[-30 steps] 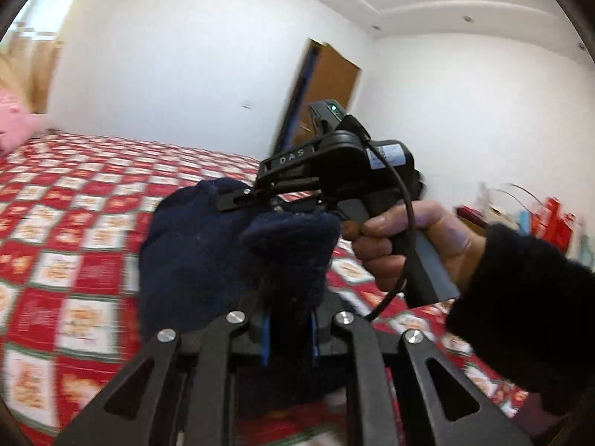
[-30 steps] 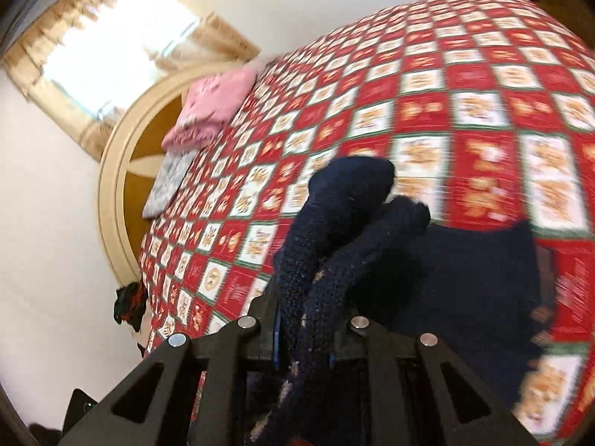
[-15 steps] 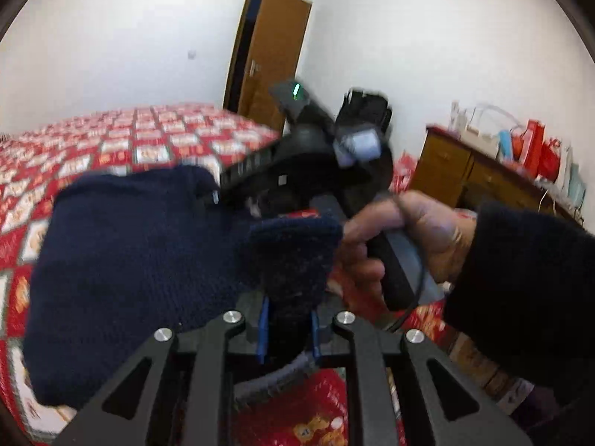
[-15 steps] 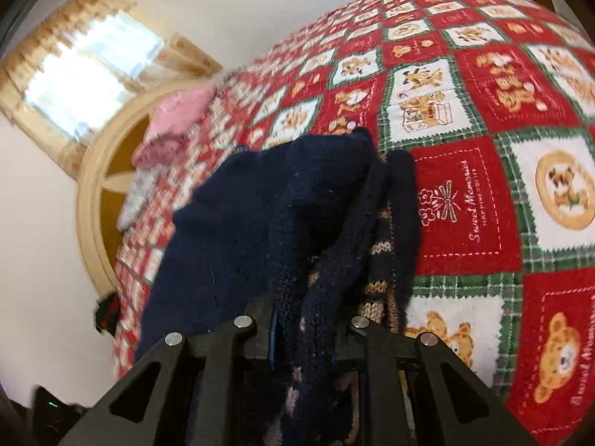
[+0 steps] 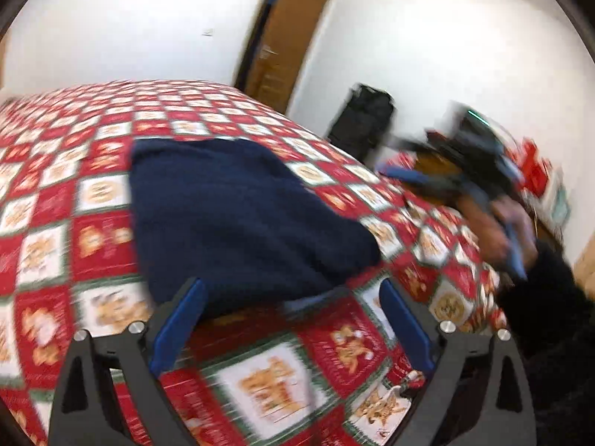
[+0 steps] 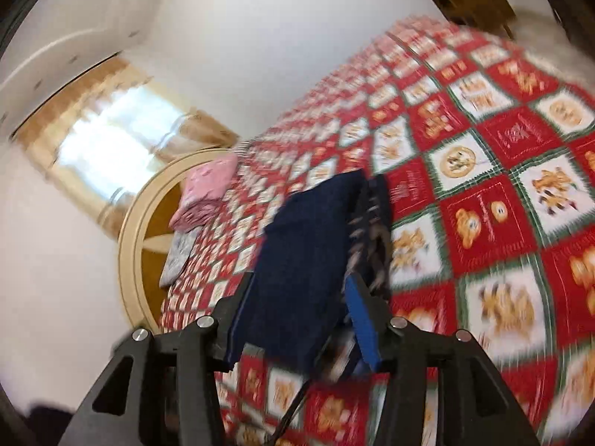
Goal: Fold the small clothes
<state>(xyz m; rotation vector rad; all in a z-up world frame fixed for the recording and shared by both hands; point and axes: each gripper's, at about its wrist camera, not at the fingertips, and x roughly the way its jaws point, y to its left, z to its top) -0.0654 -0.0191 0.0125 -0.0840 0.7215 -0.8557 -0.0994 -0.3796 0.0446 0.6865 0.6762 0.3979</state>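
Note:
A navy knit garment (image 5: 230, 215) lies folded on the red checked bedspread (image 5: 55, 245). My left gripper (image 5: 292, 297) is opening, its blue pads (image 5: 178, 327) spread wide at the garment's near edge, with nothing pressed between them. In the right wrist view the garment (image 6: 308, 260) shows a patterned layer along its right side. My right gripper (image 6: 297, 304) is also opening. The cloth's near end sits between its pads (image 6: 362, 319), which do not clamp it. From the left wrist view the right gripper (image 5: 405, 173) is a blur at the right, held in a hand with a dark sleeve.
Pink (image 6: 208, 193) and grey (image 6: 178, 256) folded cloths lie near the round wooden headboard (image 6: 134, 230), under a curtained window (image 6: 108, 145). Beyond the bed's far corner are a brown door (image 5: 286, 37), a black bag (image 5: 360, 119) and a dresser with red bags (image 5: 535, 171).
Both grippers were shut on the navy garment, held up between them. Both have now let go and it lies flat on the bed. The right gripper has swung away to the right.

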